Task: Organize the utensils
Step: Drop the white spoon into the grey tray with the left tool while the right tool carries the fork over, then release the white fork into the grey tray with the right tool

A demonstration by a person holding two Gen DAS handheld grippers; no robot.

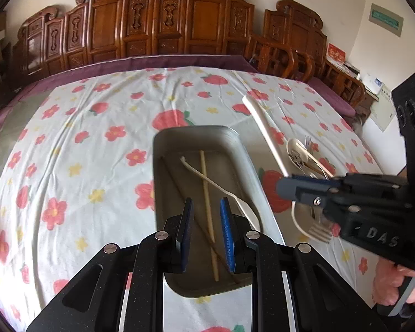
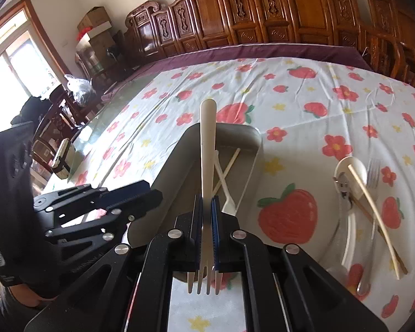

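Gripping a white-handled fork [image 2: 207,182] between its blue pads, the right gripper [image 2: 206,238] is holding it over the near end of the grey metal tray [image 2: 243,134], handle pointing away and the metal tines hanging back toward the camera below the fingers. Its jaws are sitting tight against the fork's neck.

The left gripper [image 1: 206,233] is hovering over the same tray [image 1: 224,135] with its jaws only narrowly parted; a pale chopstick [image 1: 207,202] is lying in the tray in line with the gap, but the pads are not pressing on it, and whether they are touching anything is hard to say from this angle. Lying in the tray beside that chopstick are a white spoon [image 1: 207,181] crossing it and a darker chopstick [image 1: 174,179] along the left wall.

Sitting on the strawberry-and-flower tablecloth [image 2: 304,96] to the right of the tray is the unsorted pile: a white spoon bowl [image 2: 351,174], a metal fork [image 2: 373,171], a light chopstick [image 2: 373,218] and a brown one [image 2: 379,227] crossed over each other, with small metal pieces that are too blurred to name. A person's hand [image 1: 390,285] is wrapping the right gripper's handle.
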